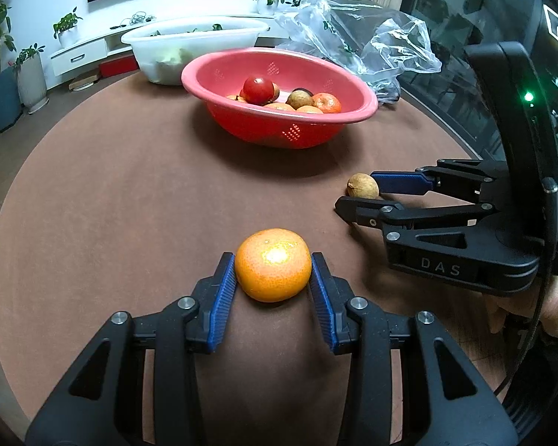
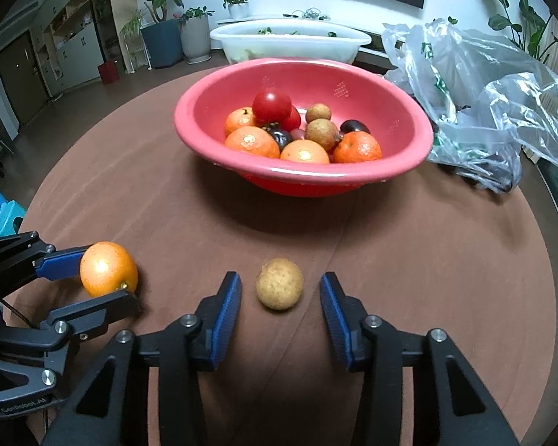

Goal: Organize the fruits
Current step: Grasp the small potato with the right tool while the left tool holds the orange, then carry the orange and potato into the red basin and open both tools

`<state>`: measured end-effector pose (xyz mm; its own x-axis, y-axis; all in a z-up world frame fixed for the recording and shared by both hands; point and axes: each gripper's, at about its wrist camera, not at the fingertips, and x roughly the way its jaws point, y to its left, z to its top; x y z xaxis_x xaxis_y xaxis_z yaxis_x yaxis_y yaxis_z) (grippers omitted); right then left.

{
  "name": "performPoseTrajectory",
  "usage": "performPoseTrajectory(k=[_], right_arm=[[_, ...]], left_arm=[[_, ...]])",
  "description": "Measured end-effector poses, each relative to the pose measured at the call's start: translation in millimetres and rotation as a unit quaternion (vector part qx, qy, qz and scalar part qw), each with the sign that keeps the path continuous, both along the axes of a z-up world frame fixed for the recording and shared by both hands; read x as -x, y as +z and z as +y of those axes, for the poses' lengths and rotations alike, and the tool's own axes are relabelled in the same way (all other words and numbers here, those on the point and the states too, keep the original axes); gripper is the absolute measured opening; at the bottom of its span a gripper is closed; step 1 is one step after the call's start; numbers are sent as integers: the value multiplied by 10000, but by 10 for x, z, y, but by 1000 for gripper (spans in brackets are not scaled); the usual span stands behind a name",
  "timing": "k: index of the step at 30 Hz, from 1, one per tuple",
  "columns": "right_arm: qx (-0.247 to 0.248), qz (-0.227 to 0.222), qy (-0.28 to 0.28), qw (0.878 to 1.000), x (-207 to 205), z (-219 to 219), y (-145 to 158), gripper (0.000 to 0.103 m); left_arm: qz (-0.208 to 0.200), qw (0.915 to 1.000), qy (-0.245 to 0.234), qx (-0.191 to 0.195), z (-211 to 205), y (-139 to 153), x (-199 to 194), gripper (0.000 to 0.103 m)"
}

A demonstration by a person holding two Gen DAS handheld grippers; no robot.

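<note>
My left gripper is shut on an orange mandarin, resting on the brown table; it also shows in the right wrist view, with the left gripper around it. My right gripper is open, its blue pads on either side of a small tan longan without touching it. In the left wrist view the longan lies between the right gripper's fingers. A red basin holds mandarins, tomatoes, longans and dark fruits beyond them.
A white tub stands behind the red basin. A crumpled clear plastic bag lies at the right of the basin. The round brown table ends close at the right.
</note>
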<state>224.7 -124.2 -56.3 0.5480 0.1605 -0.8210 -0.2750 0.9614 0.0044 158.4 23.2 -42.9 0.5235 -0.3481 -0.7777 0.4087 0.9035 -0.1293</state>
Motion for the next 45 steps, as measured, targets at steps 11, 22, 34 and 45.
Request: performPoseTrajectory(k=[11,22,34,45], right_arm=[[-261,30,-178,9995,24,-124,10,29],[-514,-14,-188,9985,251,-189,66,27],[-933,-270,-665,9930,393,-704,350,27],[-768,-743,-588,9925,-205,-710,879,27]], left_arm=[[-56,10000,6,-50,-26,-17,19,38],[-72,10000,44,-50,-29,-9,10,37],[-302,9995,34,81,-69,325,-159,37],[-731,9972,112,-101,-208,863,-1043,37]])
